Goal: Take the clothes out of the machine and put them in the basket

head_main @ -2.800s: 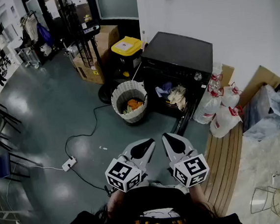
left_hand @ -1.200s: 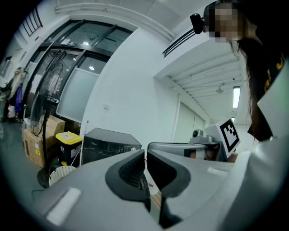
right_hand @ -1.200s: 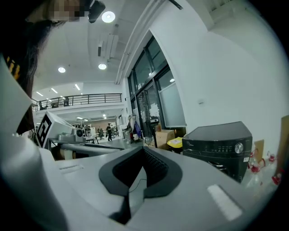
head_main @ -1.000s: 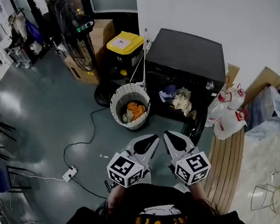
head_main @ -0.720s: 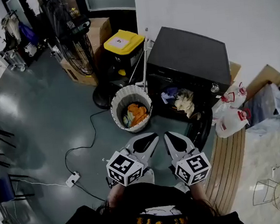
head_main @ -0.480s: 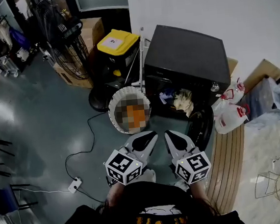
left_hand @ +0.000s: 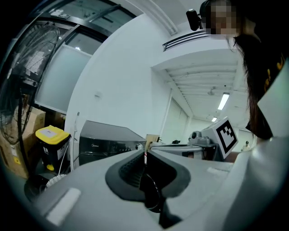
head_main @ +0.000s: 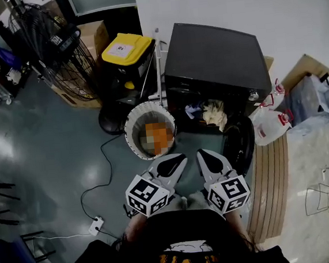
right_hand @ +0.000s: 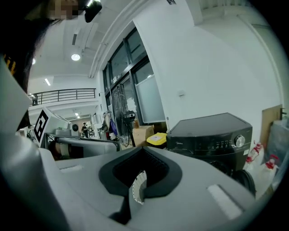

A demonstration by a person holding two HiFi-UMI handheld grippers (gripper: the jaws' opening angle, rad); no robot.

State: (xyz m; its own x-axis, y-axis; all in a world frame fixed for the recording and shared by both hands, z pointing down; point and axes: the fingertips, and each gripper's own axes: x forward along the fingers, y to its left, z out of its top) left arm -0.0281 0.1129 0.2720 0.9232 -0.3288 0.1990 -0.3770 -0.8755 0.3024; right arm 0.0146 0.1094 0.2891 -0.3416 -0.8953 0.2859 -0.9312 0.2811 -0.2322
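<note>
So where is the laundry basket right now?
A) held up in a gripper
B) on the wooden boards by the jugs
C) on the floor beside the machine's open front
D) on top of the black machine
C: in the head view the basket stands on the floor, right next to the open front of the machine, with the yellow-lidded bin behind it.

Your way in: floor strip (head_main: 188, 144) up to the machine (head_main: 214, 51) mouth; basket (head_main: 127, 131) close on its left, door (head_main: 239, 144) swung open right.
</note>
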